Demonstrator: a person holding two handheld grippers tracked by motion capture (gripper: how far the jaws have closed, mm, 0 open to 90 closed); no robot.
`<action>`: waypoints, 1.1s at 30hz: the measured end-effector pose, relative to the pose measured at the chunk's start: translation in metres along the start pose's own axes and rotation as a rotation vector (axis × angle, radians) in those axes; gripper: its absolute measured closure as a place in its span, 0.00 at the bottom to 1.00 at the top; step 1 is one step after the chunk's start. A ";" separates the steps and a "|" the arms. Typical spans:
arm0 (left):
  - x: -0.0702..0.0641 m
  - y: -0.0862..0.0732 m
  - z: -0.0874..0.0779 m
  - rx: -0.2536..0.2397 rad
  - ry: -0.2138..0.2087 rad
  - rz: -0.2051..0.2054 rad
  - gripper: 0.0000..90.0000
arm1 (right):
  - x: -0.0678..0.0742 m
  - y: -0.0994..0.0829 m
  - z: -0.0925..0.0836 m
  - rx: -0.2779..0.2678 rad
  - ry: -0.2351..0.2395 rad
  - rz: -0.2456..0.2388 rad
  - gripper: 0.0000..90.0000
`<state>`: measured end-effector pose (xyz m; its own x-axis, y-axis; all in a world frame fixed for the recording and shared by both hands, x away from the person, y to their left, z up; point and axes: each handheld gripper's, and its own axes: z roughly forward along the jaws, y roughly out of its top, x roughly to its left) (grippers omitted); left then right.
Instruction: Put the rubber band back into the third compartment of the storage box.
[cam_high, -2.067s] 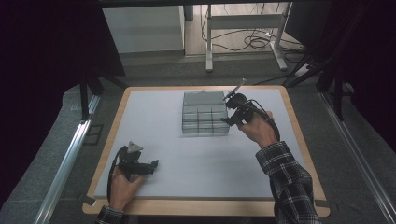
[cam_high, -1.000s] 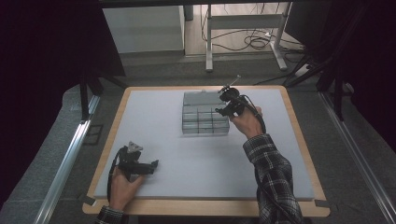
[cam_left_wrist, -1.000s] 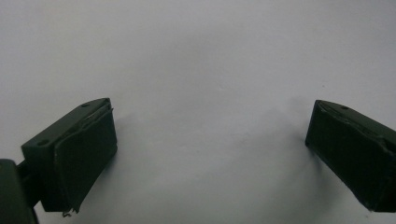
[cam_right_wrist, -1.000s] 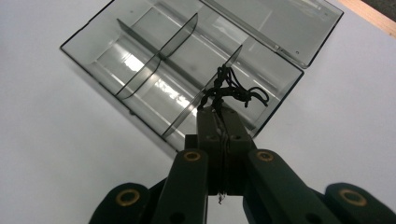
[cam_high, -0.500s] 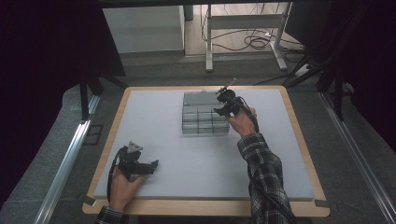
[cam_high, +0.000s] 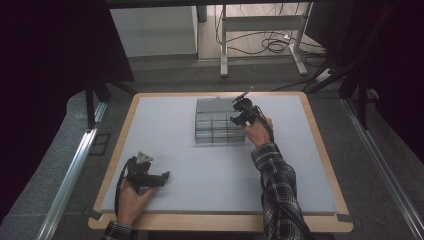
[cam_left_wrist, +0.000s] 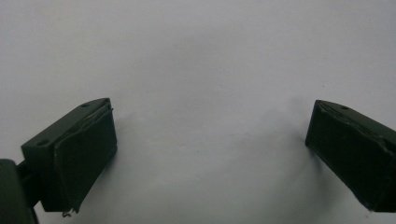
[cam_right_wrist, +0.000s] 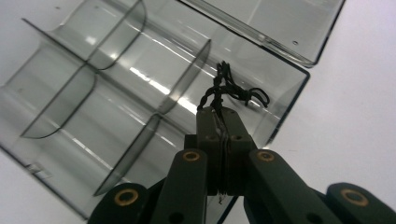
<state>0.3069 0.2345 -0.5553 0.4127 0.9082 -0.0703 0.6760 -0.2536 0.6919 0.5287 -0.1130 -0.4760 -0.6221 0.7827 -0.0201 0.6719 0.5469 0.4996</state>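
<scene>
A clear plastic organizer box (cam_high: 216, 125) with several compartments lies open on the white mat, its lid (cam_high: 214, 104) folded back on the far side. My right gripper (cam_high: 239, 116) hangs over the box's right end, shut on a small twisted black cord (cam_right_wrist: 229, 91). In the right gripper view the cord sticks out past the pressed-together fingertips (cam_right_wrist: 223, 122), above the corner compartment of the organizer box (cam_right_wrist: 140, 102). My left gripper (cam_high: 162, 178) rests near the mat's front left corner. Its pads (cam_left_wrist: 84, 154) stand wide apart over bare mat, with nothing between them.
The white mat (cam_high: 200, 170) lies on a wooden-edged table (cam_high: 220, 222). A metal rail (cam_high: 70, 175) runs along the left side. Table legs and cables (cam_high: 270, 45) stand on the floor beyond the far edge.
My right gripper has come left and down from beside the box to over its right end, still shut on the cord. The left hand has stayed put.
</scene>
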 end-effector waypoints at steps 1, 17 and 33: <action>0.000 0.000 0.000 0.000 0.000 0.000 0.02 | -0.001 0.000 0.001 0.000 0.002 0.007 0.97; 0.000 0.000 0.000 -0.004 0.000 -0.004 0.02 | 0.002 0.000 -0.008 -0.021 0.012 0.000 0.80; -0.001 0.000 0.001 -0.007 0.000 -0.007 0.02 | 0.005 -0.007 -0.023 -0.045 0.024 -0.006 0.77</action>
<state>0.3069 0.2336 -0.5557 0.4078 0.9100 -0.0753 0.6747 -0.2447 0.6963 0.5114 -0.1197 -0.4597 -0.6361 0.7716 -0.0031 0.6493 0.5375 0.5381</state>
